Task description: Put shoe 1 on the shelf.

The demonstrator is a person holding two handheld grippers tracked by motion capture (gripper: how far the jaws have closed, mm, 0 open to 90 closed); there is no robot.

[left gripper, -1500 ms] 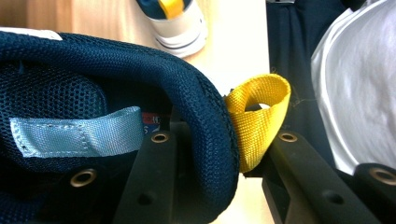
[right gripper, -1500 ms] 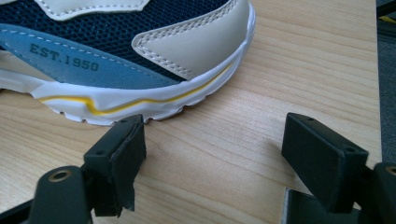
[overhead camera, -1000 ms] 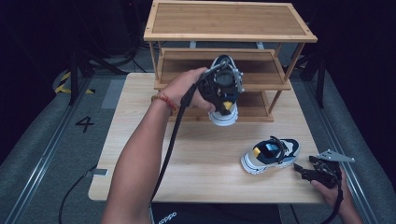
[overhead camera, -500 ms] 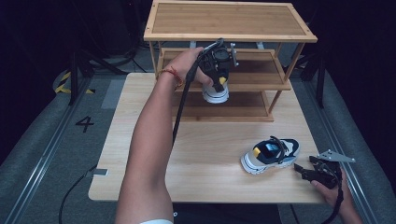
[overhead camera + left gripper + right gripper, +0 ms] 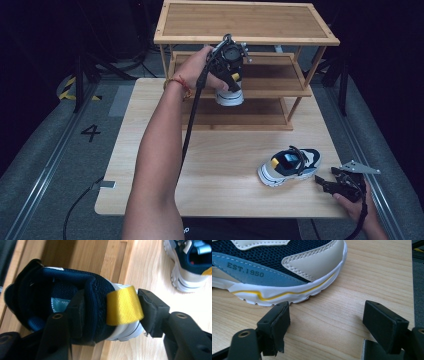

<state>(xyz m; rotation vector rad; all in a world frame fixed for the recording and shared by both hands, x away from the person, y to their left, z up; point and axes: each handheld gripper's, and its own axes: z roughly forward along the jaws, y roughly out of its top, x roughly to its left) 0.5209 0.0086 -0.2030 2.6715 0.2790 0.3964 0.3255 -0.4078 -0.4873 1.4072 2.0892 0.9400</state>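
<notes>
Left gripper view: left claw (image 5: 110, 315), jaws just opening around the shoe (image 5: 75, 305) heel on the rack (image 5: 280, 87) shelf, must spread fully before withdrawing; right claw (image 5: 324, 322) rests released at the counter (image 5: 225, 165) edge.

A three-tier rack (image 5: 300, 75) stands at the table's (image 5: 150, 150) far edge. One shoe (image 5: 230, 95) sits on the rack's middle shelf, left of centre; the other shoe (image 5: 290, 166) lies on the table, near right.

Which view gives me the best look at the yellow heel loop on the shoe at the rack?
The left gripper view: the yellow heel loop sits large and sharp between that gripper's parted jaws. The high view shows only a yellow speck below the left gripper. The right gripper view looks at the other shoe.
</notes>
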